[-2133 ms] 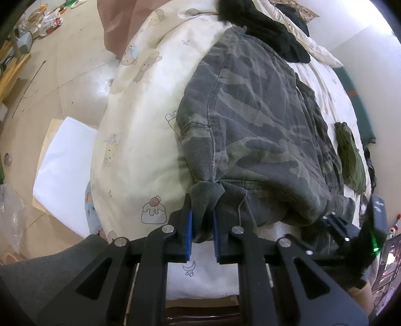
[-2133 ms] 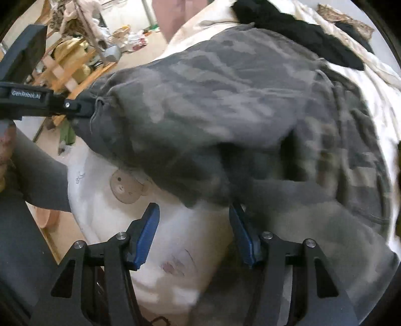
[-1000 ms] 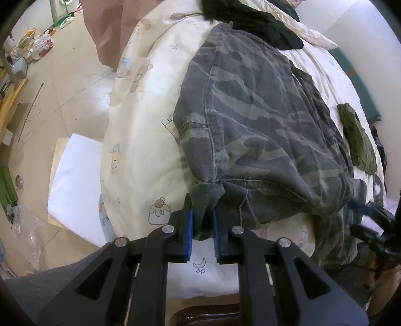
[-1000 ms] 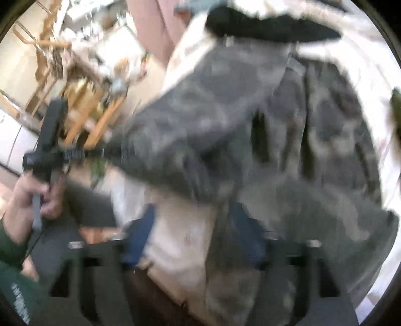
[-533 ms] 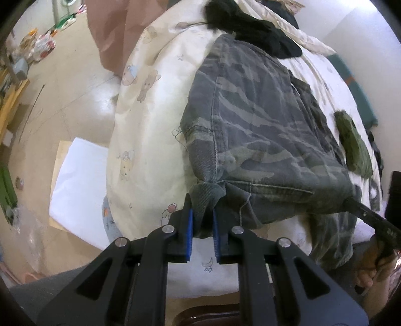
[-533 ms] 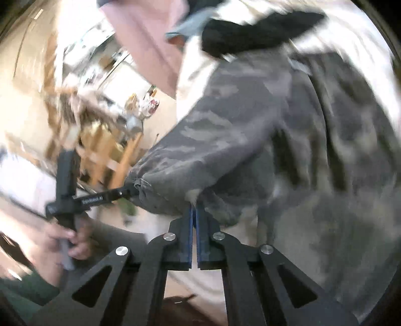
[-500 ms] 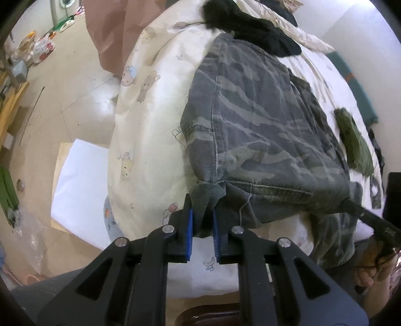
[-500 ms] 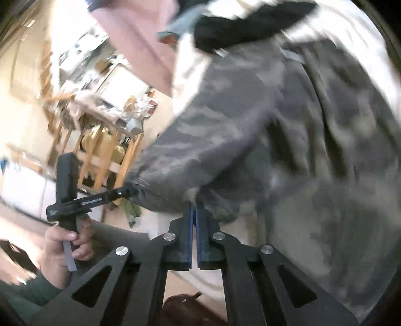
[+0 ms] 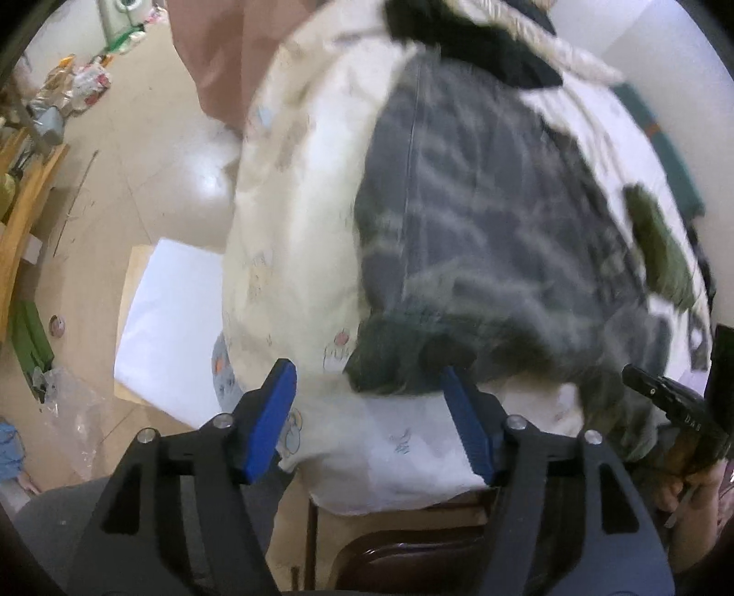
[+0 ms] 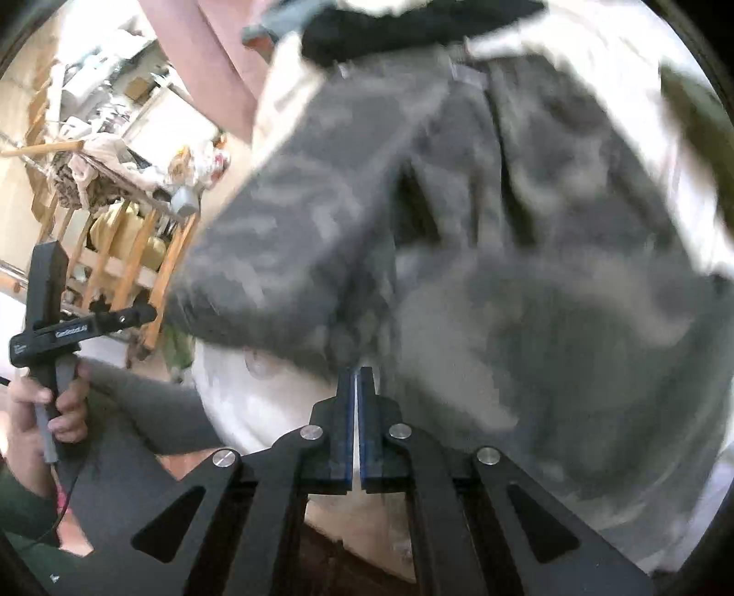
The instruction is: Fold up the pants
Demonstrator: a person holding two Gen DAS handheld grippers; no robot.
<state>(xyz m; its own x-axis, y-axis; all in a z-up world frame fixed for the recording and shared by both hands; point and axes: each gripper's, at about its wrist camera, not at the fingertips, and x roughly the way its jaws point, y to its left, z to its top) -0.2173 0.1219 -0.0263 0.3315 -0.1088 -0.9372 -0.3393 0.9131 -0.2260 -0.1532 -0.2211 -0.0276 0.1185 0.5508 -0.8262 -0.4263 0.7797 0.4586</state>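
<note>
As the left gripper (image 9: 371,412) opens off the pants (image 9: 481,238) cuff, the closed right gripper (image 10: 356,412) pinches their near edge.

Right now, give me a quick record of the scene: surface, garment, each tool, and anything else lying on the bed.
surface: bed with a cream cartoon-print cover
garment: camouflage pants spread on the cover, near edge bunched
left tool: jaws opening, pants corner between them but not pinched
right tool: shut at the pants' near edge; blur hides whether cloth is pinched
other items: black garment at the far end, green cloth beside the pants
image quality: both views motion-blurred
</note>
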